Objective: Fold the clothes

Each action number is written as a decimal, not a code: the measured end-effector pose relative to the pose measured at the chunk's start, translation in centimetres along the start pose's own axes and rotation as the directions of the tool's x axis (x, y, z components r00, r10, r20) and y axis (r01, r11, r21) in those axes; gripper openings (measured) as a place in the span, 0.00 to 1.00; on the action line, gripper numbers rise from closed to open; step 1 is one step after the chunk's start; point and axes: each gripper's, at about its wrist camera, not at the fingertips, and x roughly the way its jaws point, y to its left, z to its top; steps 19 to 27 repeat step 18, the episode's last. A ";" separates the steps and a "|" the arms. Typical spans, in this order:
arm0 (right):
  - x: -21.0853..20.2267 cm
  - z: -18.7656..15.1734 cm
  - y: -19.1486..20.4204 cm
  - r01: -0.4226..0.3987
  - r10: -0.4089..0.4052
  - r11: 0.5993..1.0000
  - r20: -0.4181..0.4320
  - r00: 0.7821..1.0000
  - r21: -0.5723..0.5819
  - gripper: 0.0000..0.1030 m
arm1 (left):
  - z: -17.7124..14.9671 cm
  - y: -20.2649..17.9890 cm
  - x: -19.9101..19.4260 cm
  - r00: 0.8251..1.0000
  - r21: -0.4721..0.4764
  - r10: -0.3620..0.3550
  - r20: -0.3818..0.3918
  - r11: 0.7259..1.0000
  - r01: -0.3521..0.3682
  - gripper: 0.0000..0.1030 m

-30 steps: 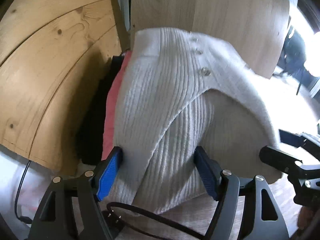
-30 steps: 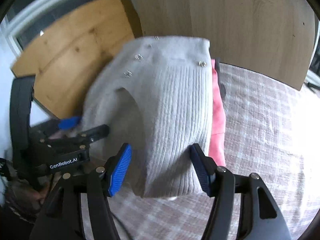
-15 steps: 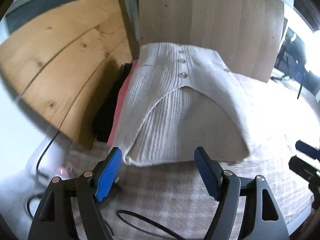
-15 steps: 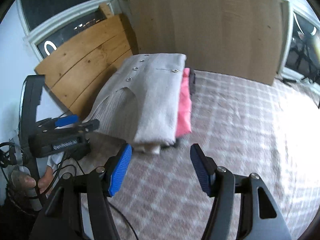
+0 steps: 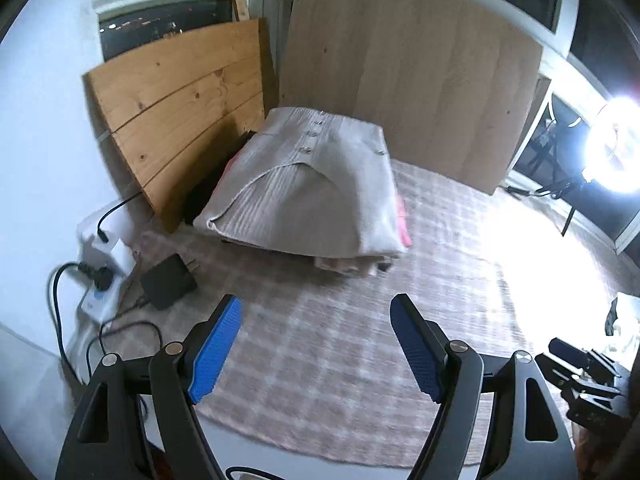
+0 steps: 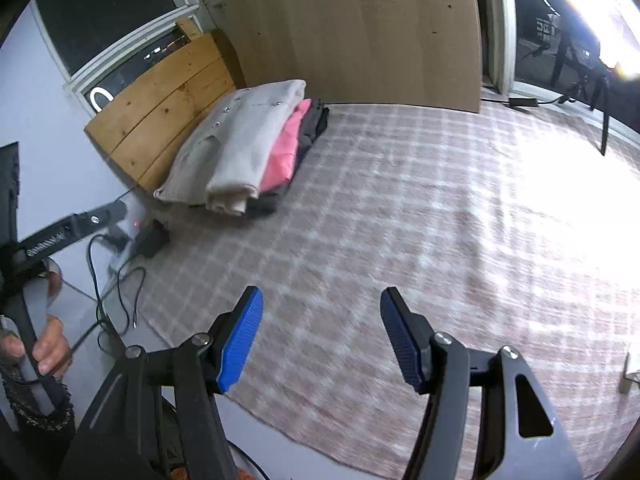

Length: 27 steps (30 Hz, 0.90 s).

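Note:
A folded cream ribbed cardigan with small buttons lies on top of a pile, over a pink garment and dark clothes. The pile rests on the checked rug against the wooden boards. My left gripper is open and empty, well back from the pile over bare rug. My right gripper is also open with nothing between its blue pads, further from the cardigan. In the right wrist view the left gripper's body shows at the left edge, held by a hand.
A pine board and a larger plywood panel lean on the wall behind the pile. A white power strip, a black adapter and cables lie left of the rug. A bright lamp glares at the right.
Both grippers let go of the cream cardigan, left it on the pile, and pulled back and upward. The pile now looks small and far, with rug between it and the fingers.

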 end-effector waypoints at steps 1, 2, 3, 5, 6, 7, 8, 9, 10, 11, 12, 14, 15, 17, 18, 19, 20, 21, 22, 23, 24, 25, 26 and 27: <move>-0.4 -0.3 -0.5 -0.004 0.004 1.000 -0.001 1.000 -0.005 0.59 | -0.4 -0.5 -0.6 1.000 -0.006 0.004 0.009 1.000 -0.004 0.73; -0.7 -0.6 -0.9 -0.012 0.012 1.000 -0.004 1.000 -0.014 0.59 | -0.8 -1.1 -0.9 1.000 -0.010 0.006 0.010 1.000 -0.006 0.73; -1.1 -0.9 -1.3 -0.018 0.018 1.000 -0.006 1.000 -0.024 0.59 | -1.3 -1.6 -1.2 1.000 -0.013 0.008 0.010 1.000 -0.008 0.73; -1.7 -1.4 -1.8 -0.029 0.029 0.998 -0.003 1.000 -0.049 0.59 | -2.2 -2.5 -1.7 1.000 -0.023 0.026 0.008 0.999 -0.026 0.73; -2.0 -1.6 -2.0 -0.034 0.034 0.997 -0.001 0.999 -0.063 0.59 | -2.6 -2.8 -2.0 0.999 -0.028 0.035 0.010 0.999 -0.035 0.73; -2.3 -1.9 -2.1 -0.036 0.037 0.996 0.004 0.999 -0.077 0.59 | -3.1 -3.1 -2.3 0.999 -0.033 0.044 0.012 0.998 -0.044 0.74; -2.6 -2.2 -2.2 -0.035 0.036 0.996 0.011 0.999 -0.087 0.59 | -3.4 -3.4 -2.5 0.999 -0.038 0.050 0.013 0.998 -0.050 0.73; -2.9 -2.4 -2.3 -0.034 0.036 0.995 0.017 0.999 -0.096 0.59 | -3.7 -3.6 -2.7 0.998 -0.044 0.056 0.013 0.998 -0.055 0.74; -3.1 -2.7 -2.5 -0.034 0.036 0.994 0.022 0.999 -0.104 0.59 | -4.0 -3.8 -2.9 0.998 -0.047 0.062 0.013 0.997 -0.061 0.74; -3.4 -3.0 -2.7 -0.037 0.040 0.993 0.024 0.999 -0.109 0.59 | -4.3 -4.1 -3.0 0.998 -0.051 0.068 0.012 0.996 -0.067 0.74; -3.5 -3.2 -2.9 -0.042 0.044 0.993 0.024 0.999 -0.110 0.59 | -4.6 -4.3 -3.2 0.997 -0.054 0.073 0.015 0.996 -0.072 0.74; -3.7 -3.7 -3.4 -0.049 0.051 0.992 0.017 0.999 -0.113 0.59 | -5.0 -4.7 -3.6 0.996 -0.057 0.083 0.021 0.995 -0.081 0.74; -3.7 -4.0 -3.6 -0.050 0.052 0.992 0.013 0.999 -0.114 0.59 | -5.2 -4.9 -3.8 0.996 -0.058 0.088 0.025 0.994 -0.087 0.74; -3.8 -4.4 -4.1 -0.052 0.054 0.992 0.007 0.999 -0.113 0.59 | -5.6 -5.3 -4.1 0.995 -0.061 0.098 0.032 0.993 -0.096 0.75; -3.9 -4.5 -4.4 -0.053 0.054 0.992 0.006 0.999 -0.111 0.59 | -5.8 -5.4 -4.2 0.994 -0.063 0.102 0.034 0.993 -0.099 0.75; -3.9 -4.5 -4.4 -0.053 0.054 0.992 0.006 0.999 -0.111 0.59 | -5.8 -5.4 -4.2 0.994 -0.063 0.102 0.034 0.993 -0.099 0.75; -3.9 -4.5 -4.4 -0.053 0.054 0.992 0.006 0.999 -0.111 0.59 | -5.8 -5.4 -4.2 0.994 -0.063 0.102 0.034 0.993 -0.099 0.75; -3.9 -4.5 -4.4 -0.053 0.054 0.992 0.006 0.999 -0.111 0.59 | -5.8 -5.4 -4.2 0.994 -0.063 0.102 0.034 0.993 -0.099 0.75; -3.9 -4.5 -4.4 -0.053 0.054 0.992 0.006 0.999 -0.111 0.59 | -5.8 -5.4 -4.2 0.994 -0.063 0.102 0.034 0.993 -0.099 0.75; -3.9 -4.5 -4.4 -0.053 0.054 0.992 0.006 0.999 -0.111 0.59 | -5.8 -5.4 -4.2 0.994 -0.063 0.102 0.034 0.993 -0.099 0.75; -3.9 -4.5 -4.4 -0.053 0.054 0.992 0.006 0.999 -0.111 0.59 | -5.8 -5.4 -4.2 0.994 -0.063 0.102 0.034 0.993 -0.099 0.75; -3.9 -4.5 -4.4 -0.053 0.054 0.992 0.006 0.999 -0.111 0.59 | -5.8 -5.4 -4.2 0.994 -0.063 0.102 0.034 0.993 -0.099 0.75; -3.9 -4.5 -4.4 -0.053 0.054 0.992 0.006 0.999 -0.111 0.59 | -5.8 -5.4 -4.2 0.994 -0.063 0.102 0.034 0.993 -0.099 0.75; -3.9 -4.5 -4.4 -0.053 0.054 0.992 0.006 0.999 -0.111 0.59 | -5.8 -5.4 -4.2 0.994 -0.063 0.102 0.034 0.993 -0.099 0.75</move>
